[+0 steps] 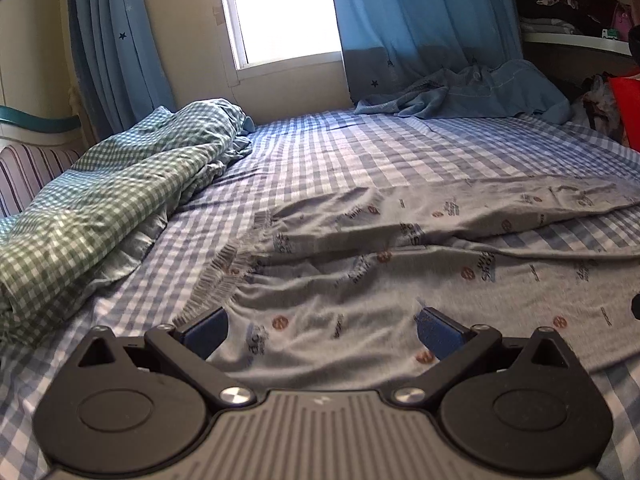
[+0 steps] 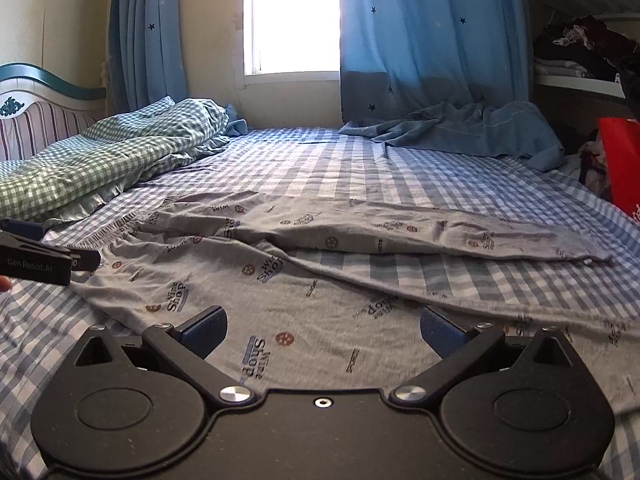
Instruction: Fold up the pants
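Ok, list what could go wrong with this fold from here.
1. The pants lie wrinkled with legs splayed apart, so a fold now would likely come out crooked.
2. Both grippers, left and right, are open low over the fabric; closing could also pinch the sheet.
3. The quilt lies close to the waistband and may snag.

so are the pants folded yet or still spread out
Spread out, not folded: the pants lie flat on the bed sheet, the two legs apart with sheet showing between them.
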